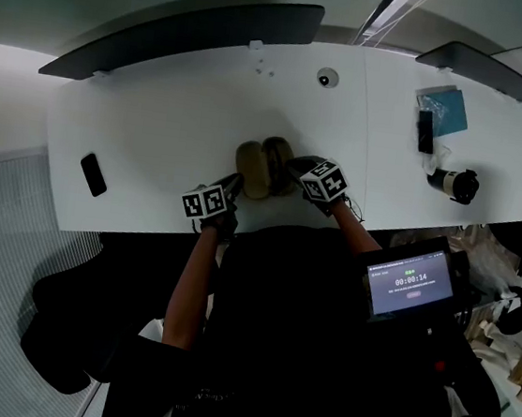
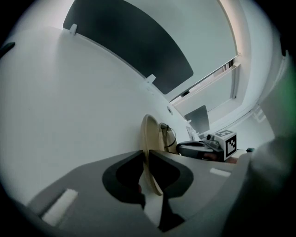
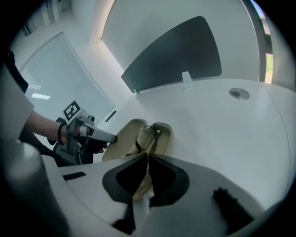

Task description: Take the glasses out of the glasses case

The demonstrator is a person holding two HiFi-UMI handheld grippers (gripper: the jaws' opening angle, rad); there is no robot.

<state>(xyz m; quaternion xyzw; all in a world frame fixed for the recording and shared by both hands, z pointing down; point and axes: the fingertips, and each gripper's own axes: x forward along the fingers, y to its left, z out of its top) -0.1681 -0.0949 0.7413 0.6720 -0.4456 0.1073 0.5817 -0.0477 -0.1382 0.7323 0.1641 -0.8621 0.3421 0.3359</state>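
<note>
A tan glasses case [image 1: 264,167] lies open on the white bench [image 1: 158,124]. The left gripper [image 2: 144,157] has its fingers clamped on one shell's rim. The right gripper [image 3: 148,159] has its fingers pinched on the case's near end, seemingly the other shell. The glasses [image 3: 147,136] rest inside, not yet out. Next, one gripper must let go and take the frame.

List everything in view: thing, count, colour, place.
table: one, white, across the view
partitions: two, dark, behind the table
glasses case: one, tan, open, table's near edge
glasses: one pair, dark-rimmed, inside the case
phone: one, black, table's left
flat item: one, blue, table's far right
cylindrical item: one, black, table's right edge
timer screen: one, dark, at the person's chest
left gripper: one, grey, shut on the case
right gripper: one, grey, shut on the case
</note>
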